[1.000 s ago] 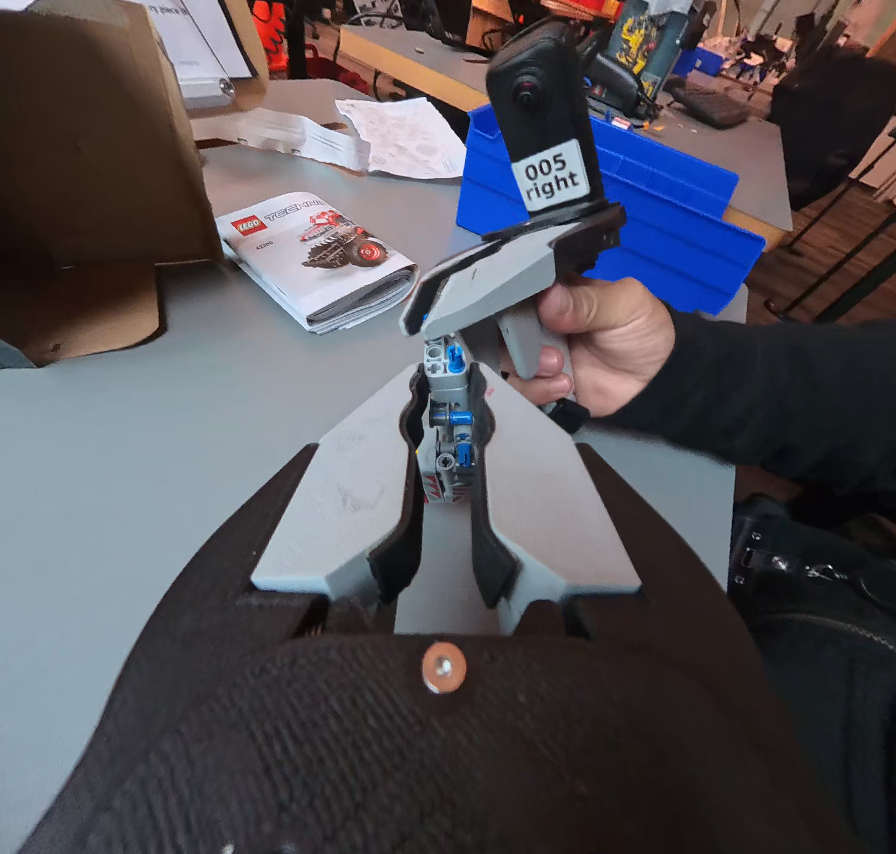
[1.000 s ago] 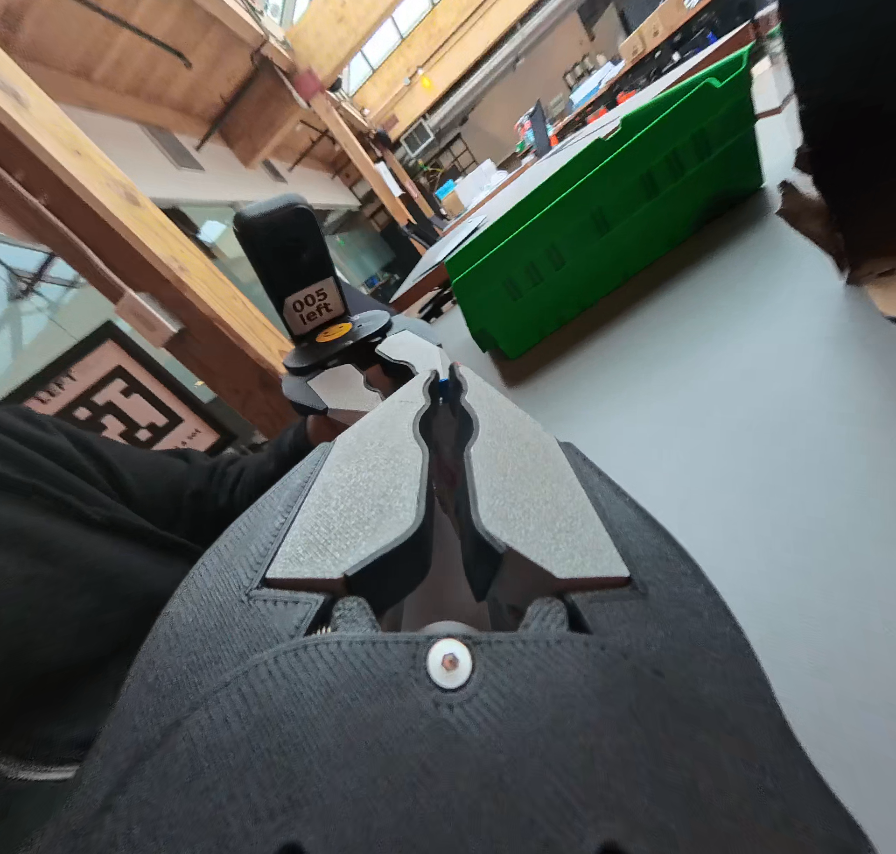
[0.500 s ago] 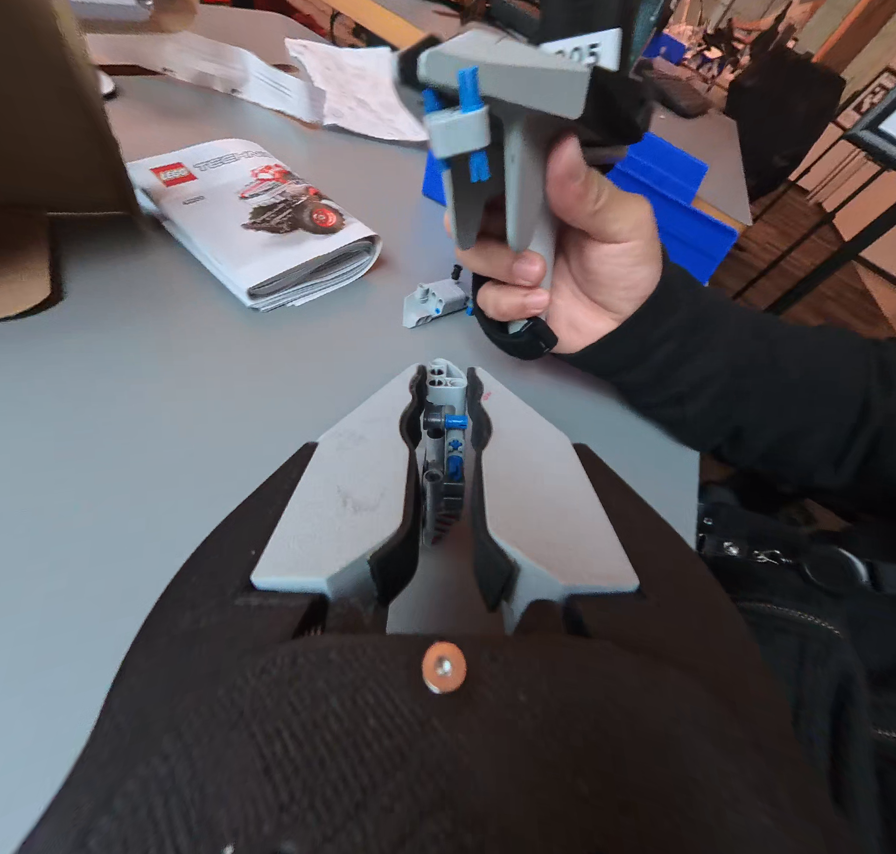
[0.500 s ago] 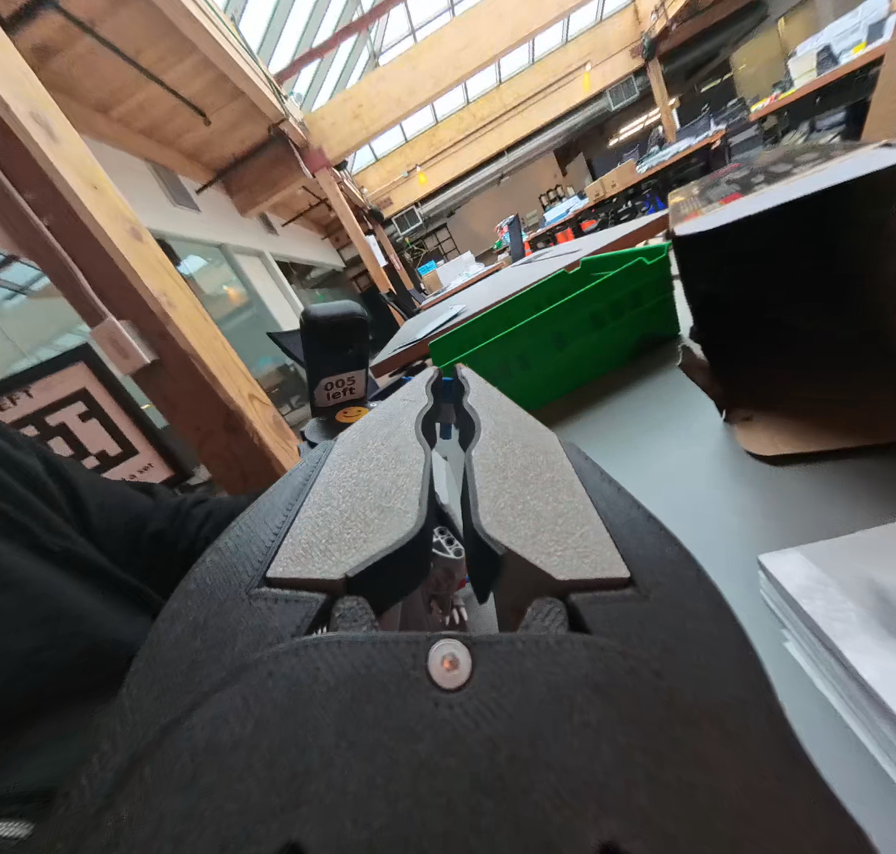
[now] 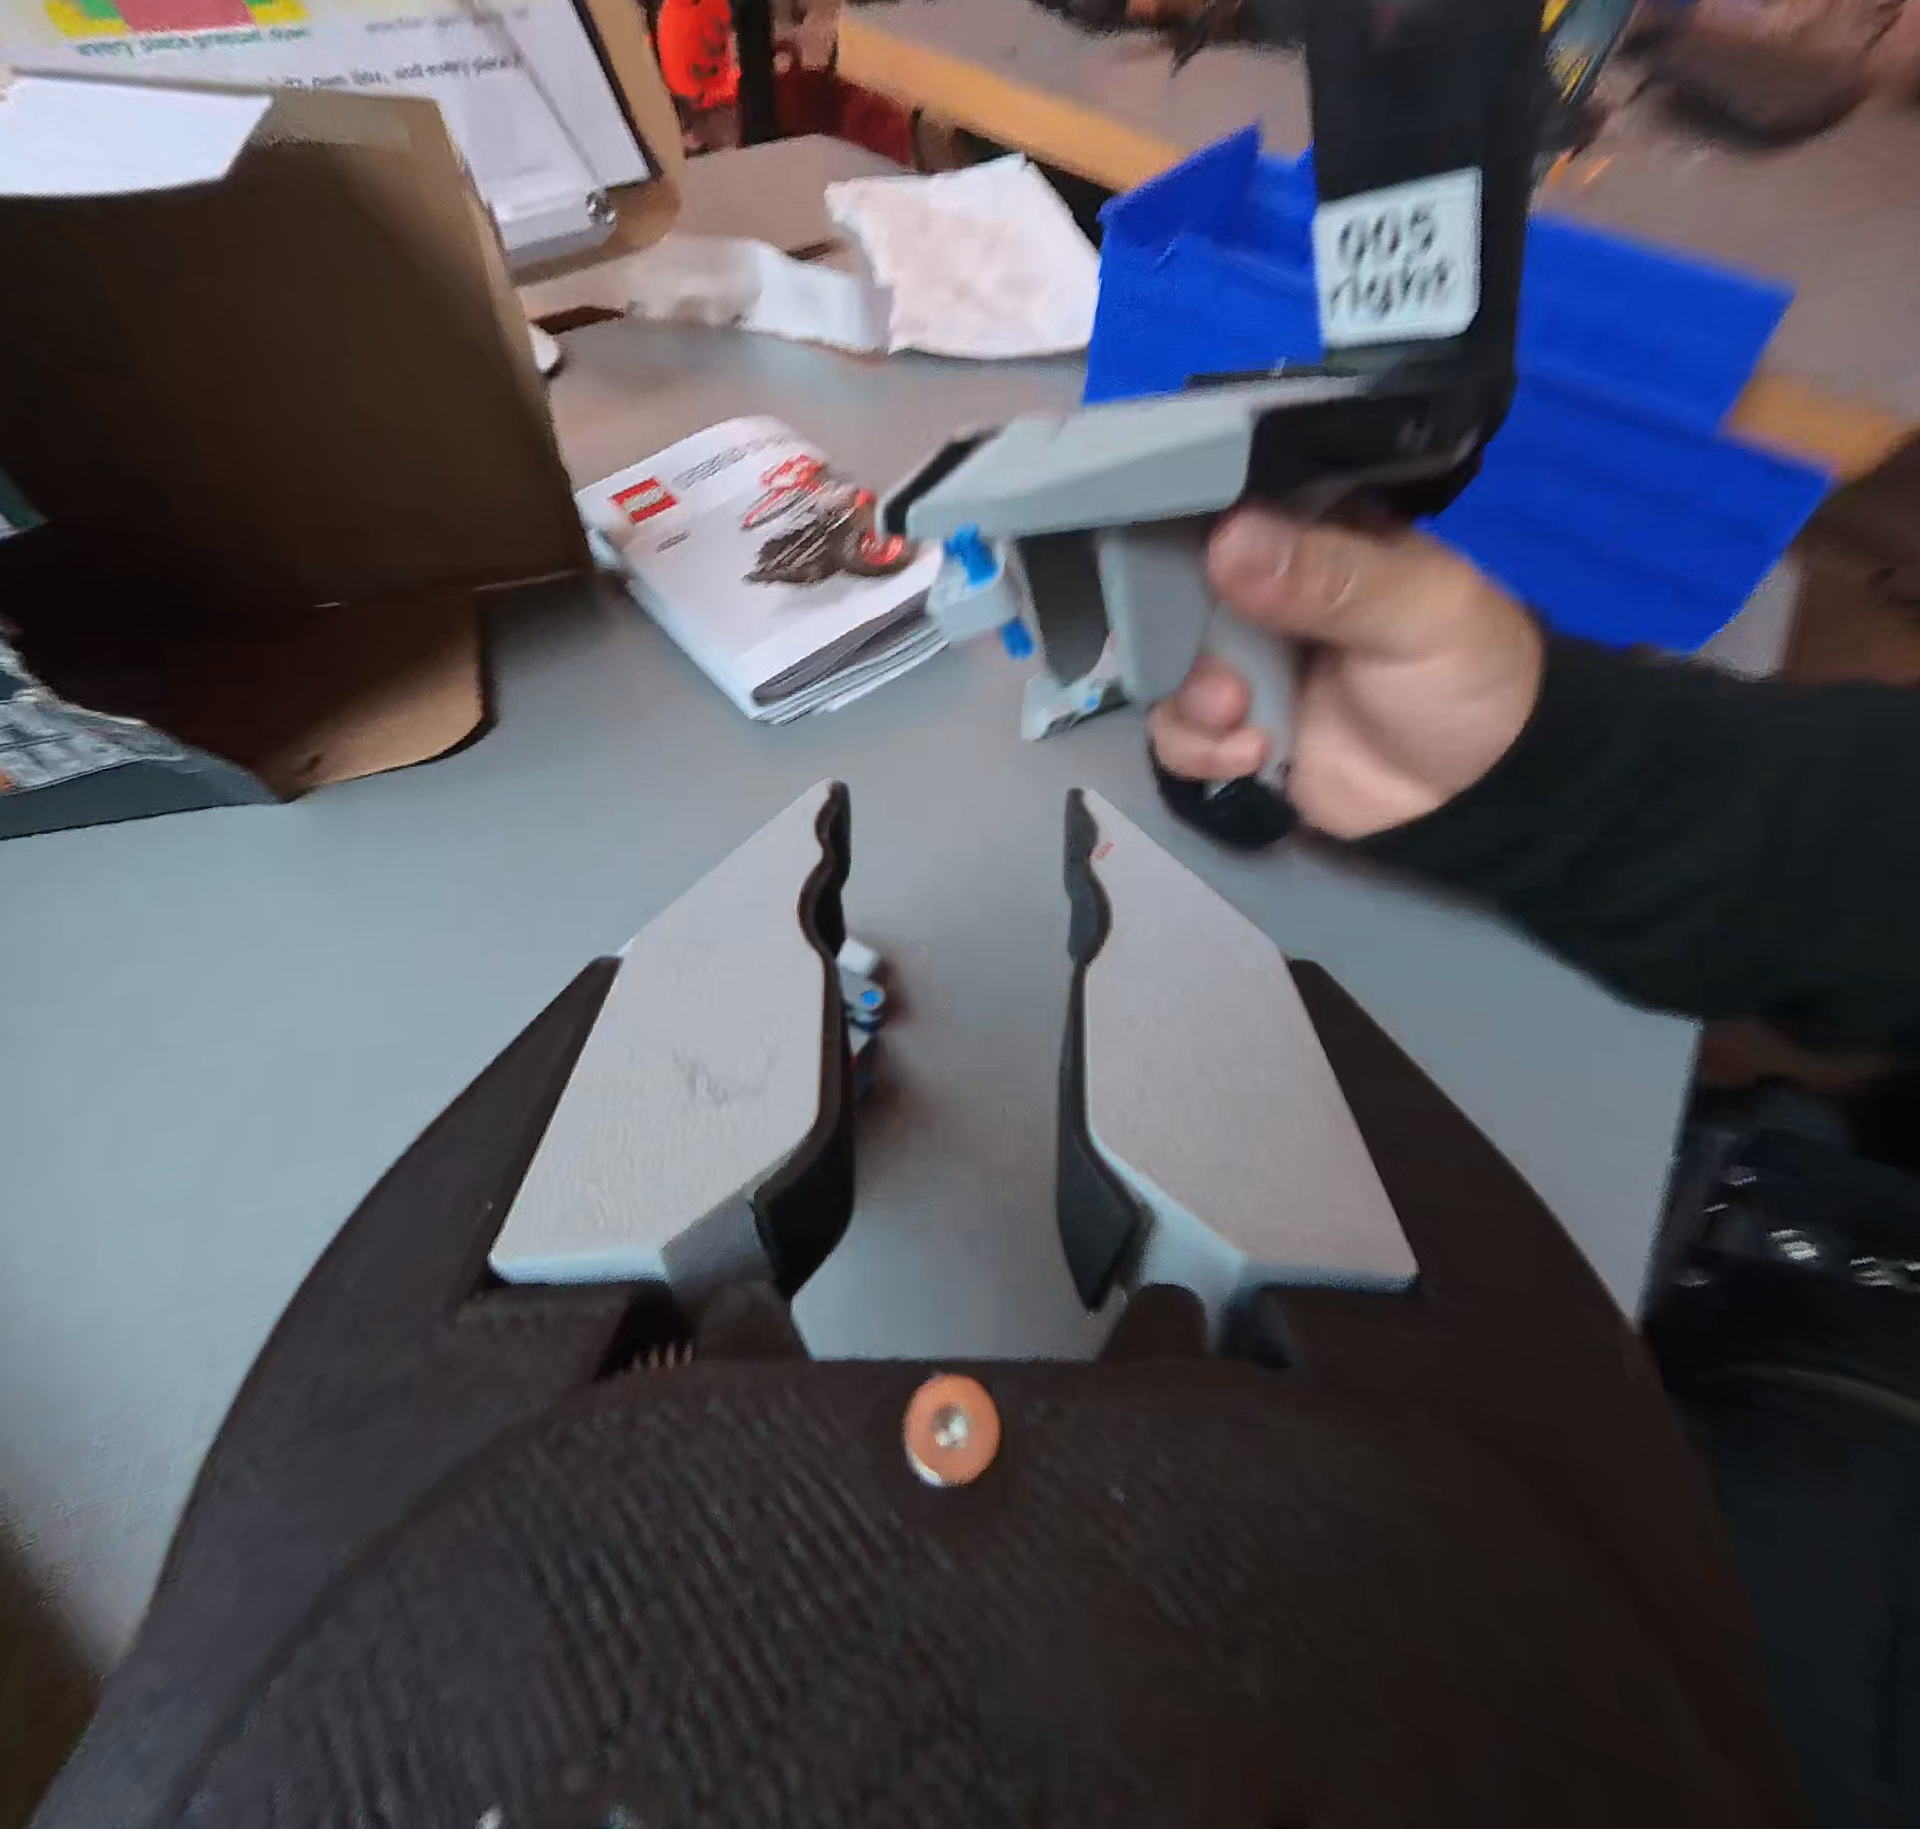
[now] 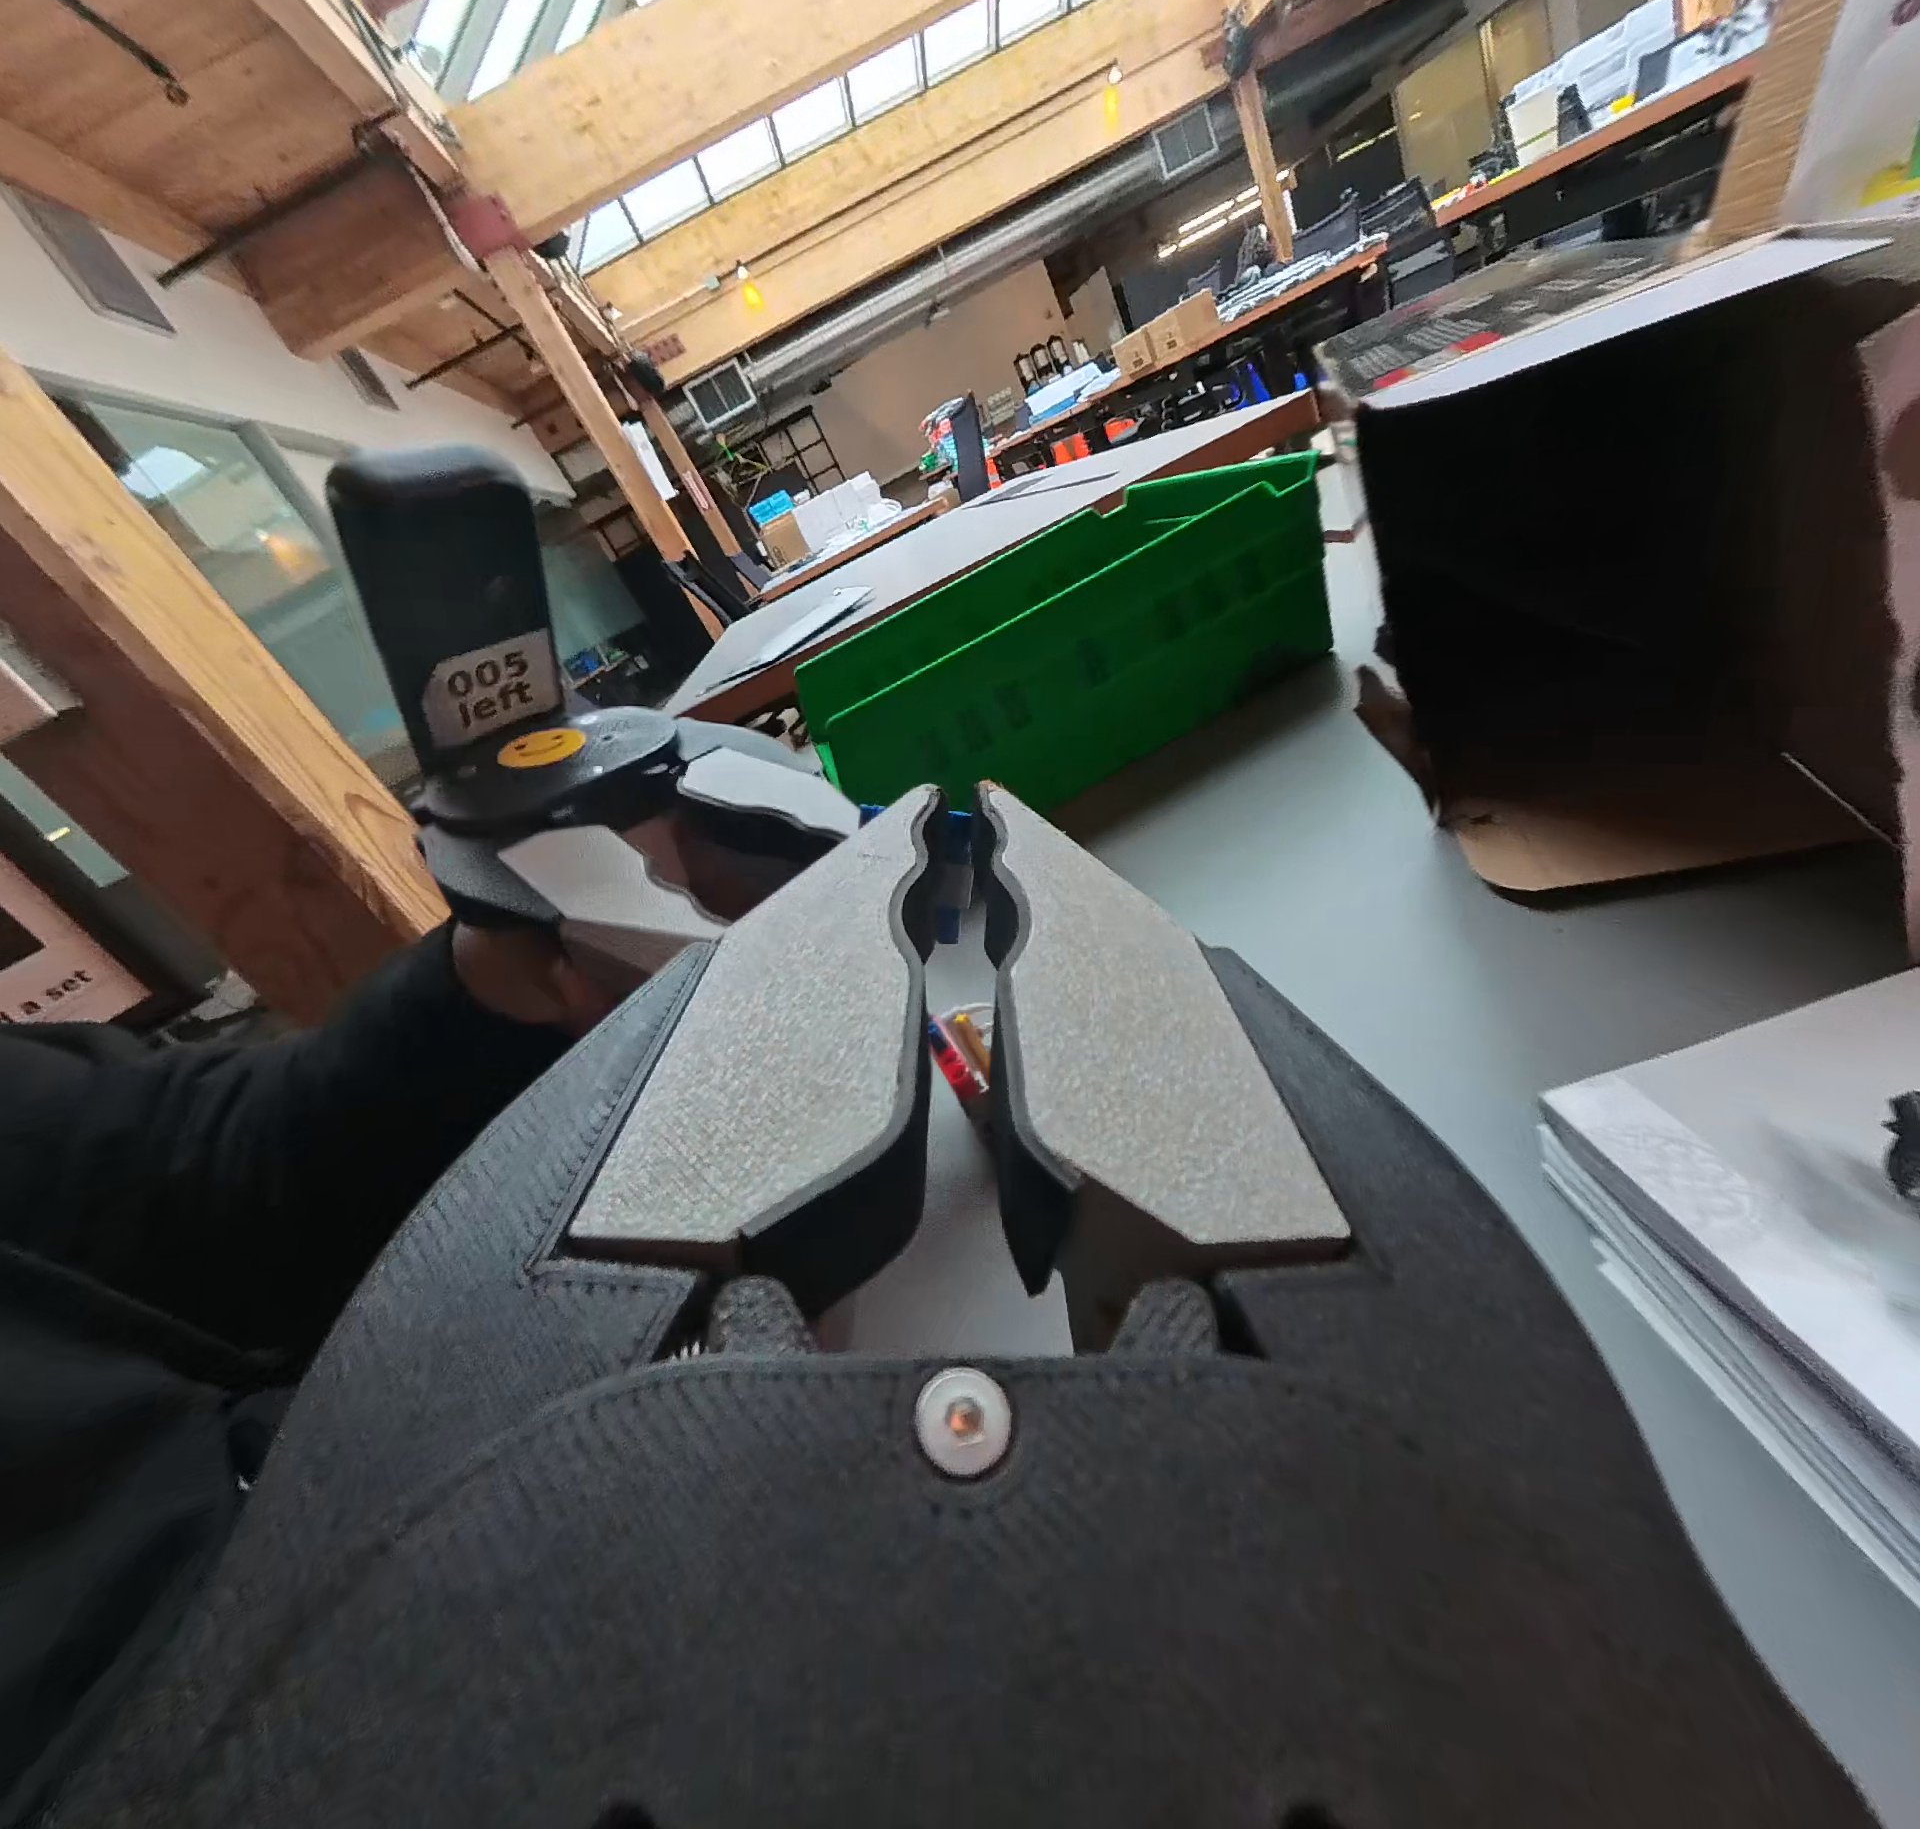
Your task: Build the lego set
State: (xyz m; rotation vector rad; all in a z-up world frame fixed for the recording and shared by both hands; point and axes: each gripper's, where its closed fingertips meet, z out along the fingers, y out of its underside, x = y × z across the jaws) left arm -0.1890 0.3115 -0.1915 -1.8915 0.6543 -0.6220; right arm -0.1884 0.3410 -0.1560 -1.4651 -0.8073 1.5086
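My left gripper [image 5: 951,813] is open and empty over the grey table [image 5: 312,1000]. A small grey and blue lego assembly [image 5: 868,1000] lies on the table, partly hidden under the left finger. My right gripper [image 6: 958,803] is shut on a small grey piece with blue pins [image 6: 951,870]. The left wrist view shows that gripper [image 5: 914,522] held in a hand at upper right, with the piece [image 5: 971,590] in its tips. Another grey piece [image 5: 1070,704] lies on the table below it.
An instruction booklet [image 5: 769,574] lies ahead. An open cardboard box [image 5: 260,377] stands at the left and a blue bin [image 5: 1621,408] at the right. The right wrist view shows a green bin [image 6: 1070,636], the box [image 6: 1621,584] and small coloured pieces [image 6: 961,1047] on the table.
My left gripper has opened and let go of the assembly, which now lies on the table. My right gripper has come down and to the left, still holding its piece.
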